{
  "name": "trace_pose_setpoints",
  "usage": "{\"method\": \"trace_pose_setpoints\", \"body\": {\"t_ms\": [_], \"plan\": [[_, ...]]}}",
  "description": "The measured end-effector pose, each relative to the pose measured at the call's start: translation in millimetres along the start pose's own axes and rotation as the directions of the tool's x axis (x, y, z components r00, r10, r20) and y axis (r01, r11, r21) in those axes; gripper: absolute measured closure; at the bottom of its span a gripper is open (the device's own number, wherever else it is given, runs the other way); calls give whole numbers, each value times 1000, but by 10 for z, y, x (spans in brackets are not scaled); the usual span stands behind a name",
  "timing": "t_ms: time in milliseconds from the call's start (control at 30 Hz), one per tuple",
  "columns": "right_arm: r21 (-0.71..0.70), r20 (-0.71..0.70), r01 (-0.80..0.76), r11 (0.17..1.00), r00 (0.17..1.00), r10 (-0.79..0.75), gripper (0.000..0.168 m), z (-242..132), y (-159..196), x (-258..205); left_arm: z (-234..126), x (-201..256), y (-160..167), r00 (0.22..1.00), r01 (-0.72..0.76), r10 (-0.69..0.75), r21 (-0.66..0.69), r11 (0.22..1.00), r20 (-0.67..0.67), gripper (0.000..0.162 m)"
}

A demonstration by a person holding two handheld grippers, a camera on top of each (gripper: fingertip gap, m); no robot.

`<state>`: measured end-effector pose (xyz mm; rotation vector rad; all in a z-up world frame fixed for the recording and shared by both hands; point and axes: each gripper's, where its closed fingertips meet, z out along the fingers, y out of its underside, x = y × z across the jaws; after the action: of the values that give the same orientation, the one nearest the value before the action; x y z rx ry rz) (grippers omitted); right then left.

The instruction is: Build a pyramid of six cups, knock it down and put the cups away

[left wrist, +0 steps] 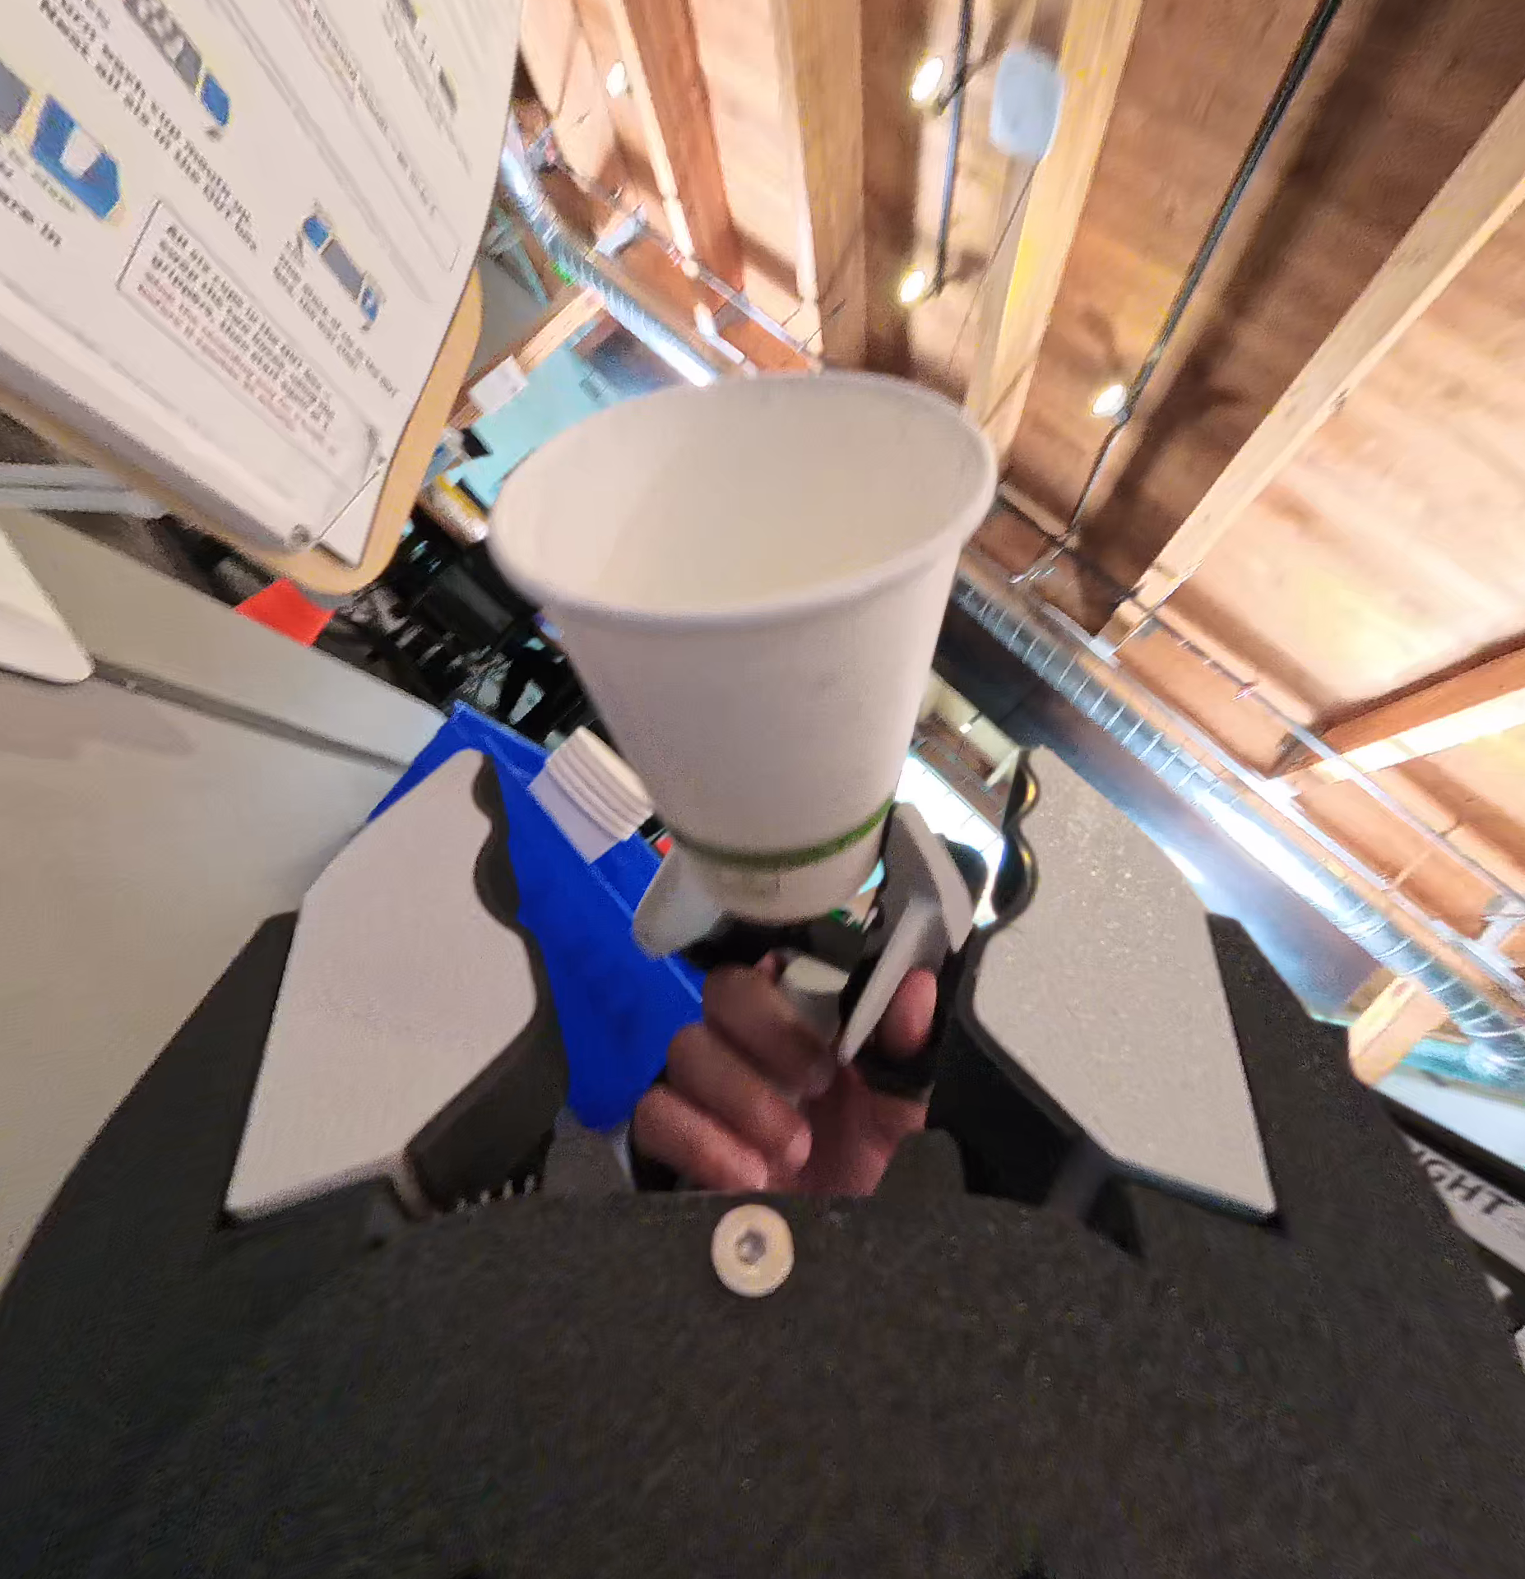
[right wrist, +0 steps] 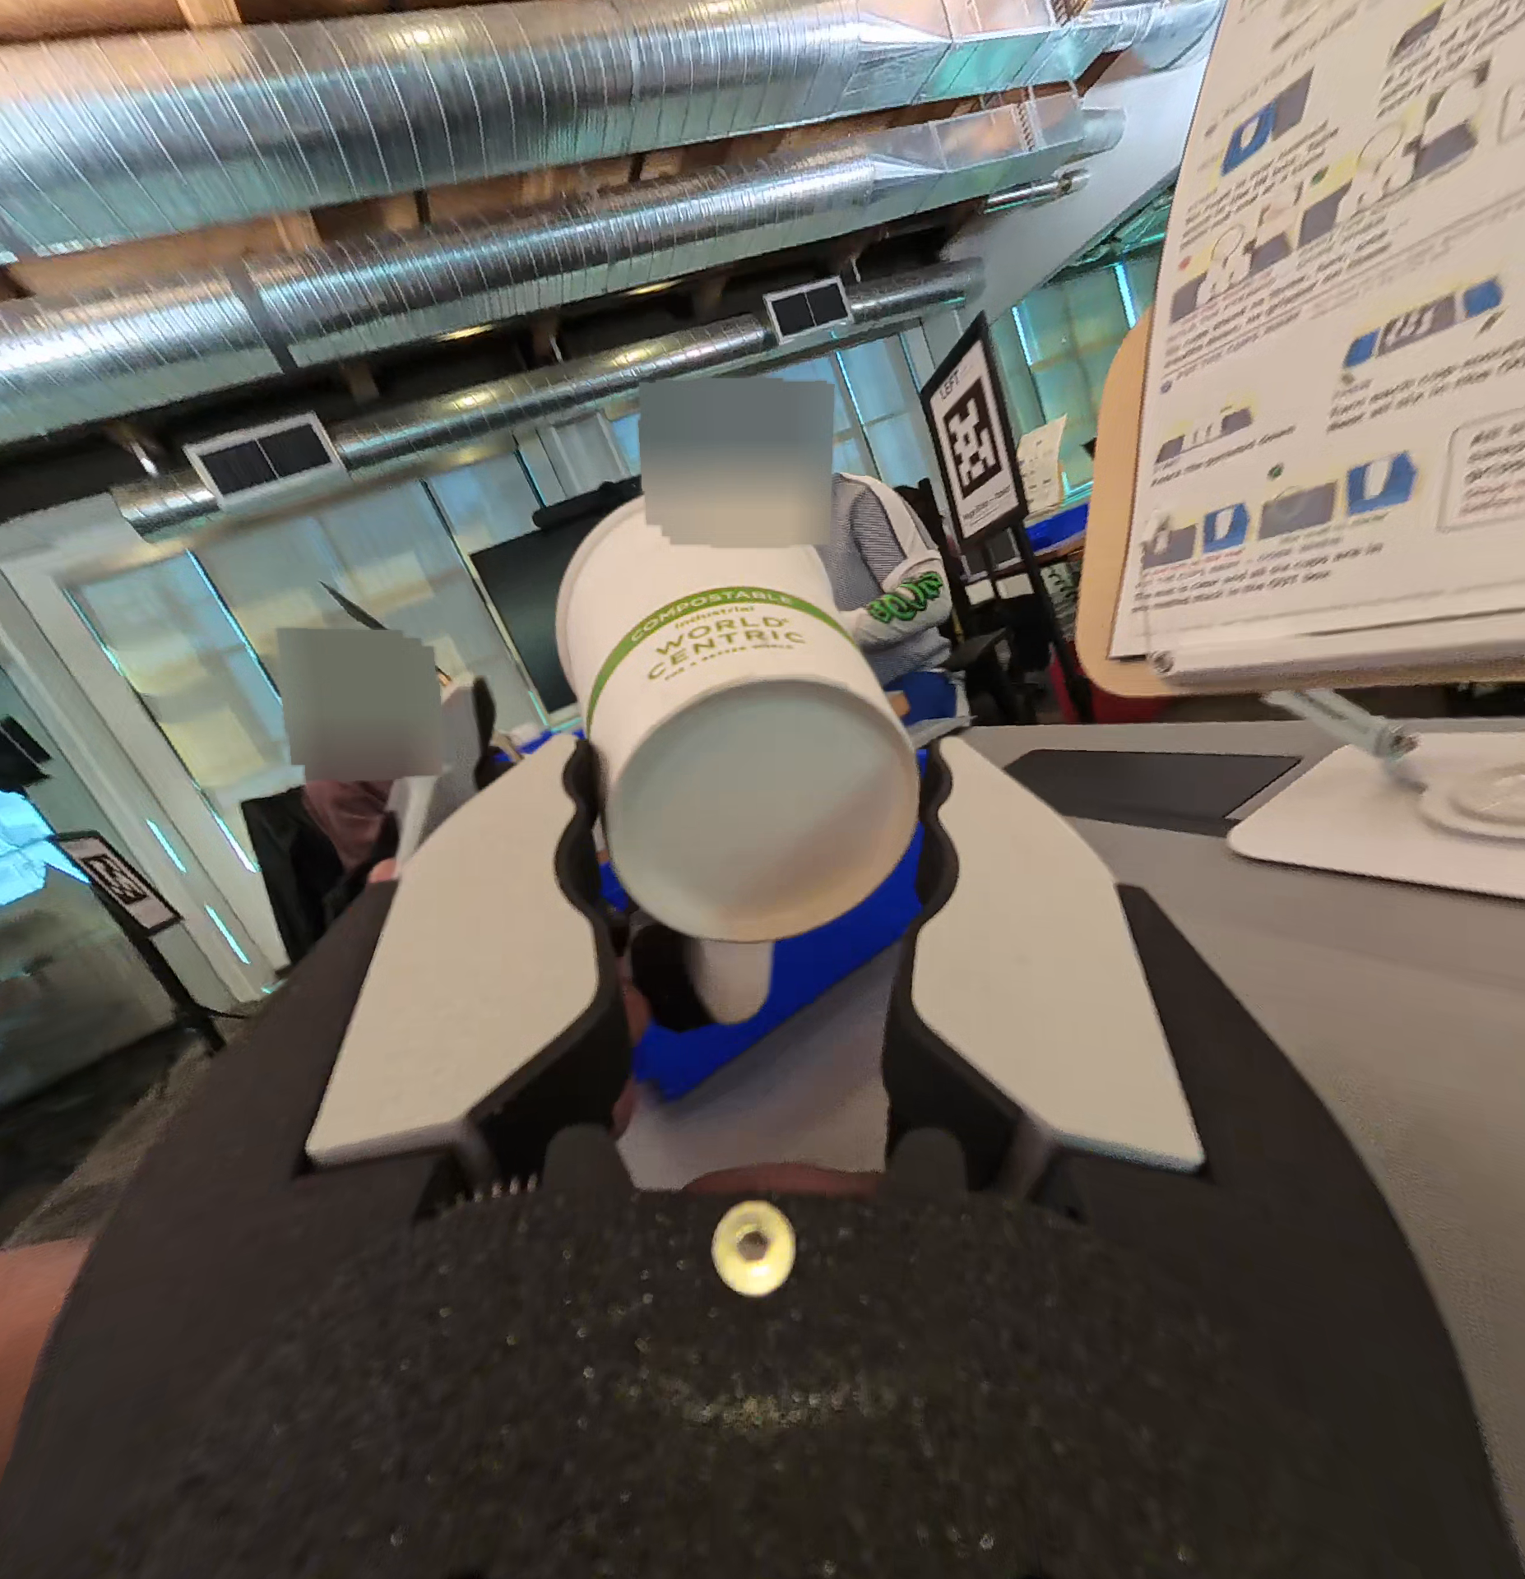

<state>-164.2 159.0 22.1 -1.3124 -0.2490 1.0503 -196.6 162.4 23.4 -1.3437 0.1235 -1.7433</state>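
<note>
A white paper cup with a green band [right wrist: 725, 683] is gripped at its base by my right gripper [right wrist: 759, 769], with its bottom towards that camera and its mouth pointing away and up. The left wrist view looks into the same cup's open mouth [left wrist: 742, 581], with the right gripper [left wrist: 785, 889] and a hand beneath it. My left gripper [left wrist: 750, 769] is open wide and holds nothing; its fingers [left wrist: 383, 940] stand well apart on either side of the cup. A blue bin [right wrist: 827, 965] behind holds a nested stack of white cups [right wrist: 729, 974], which also shows in the left wrist view [left wrist: 592, 799].
An instruction sheet on a wooden board [right wrist: 1340, 342] stands on a white base [right wrist: 1383, 820] on the grey table [right wrist: 1255, 983]. It also shows in the left wrist view [left wrist: 186, 256]. People sit in the background [right wrist: 887, 581]. Ducts and wooden beams run overhead.
</note>
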Motion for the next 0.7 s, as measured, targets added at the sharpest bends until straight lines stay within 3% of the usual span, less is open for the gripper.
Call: {"method": "trace_pose_setpoints", "body": {"t_ms": [100, 200, 300, 367, 467, 567, 700], "plan": [[8, 17, -13, 1000, 1000, 13, 97, 18, 130, -96, 45, -43, -21, 1000, 8, -8, -2, 1000, -21, 58], [-56, 13, 11, 998, 1000, -10, 97, 33, 322, -111, 1, -52, -76, 999, -17, 17, -1, 1000, -42, 77], [-135, 70, 11, 991, 998, -1, 98, 3, 477, -146, -17, -80, -86, 999, -25, 23, -35, 999, -45, 79], [-186, 87, 26, 982, 996, -10, 88, -64, 521, -128, -39, -88, -118, 998, -14, 10, -54, 998, -60, 80], [-222, 76, 119, 968, 992, -104, 86, -202, 294, -7, -70, -108, -136, 996, -59, 48, -158, 986, -73, 80], [-289, 154, 219, 932, 971, -181, 88, -314, -141, -11, -114, -168, -59, 968, -249, 241, -338, 907, -68, 80], [-478, 263, 430, 766, 902, -343, 90, -389, -466, 68, -174, -223, -1, 884, -439, 462, -476, 762, -76, 79]]}}
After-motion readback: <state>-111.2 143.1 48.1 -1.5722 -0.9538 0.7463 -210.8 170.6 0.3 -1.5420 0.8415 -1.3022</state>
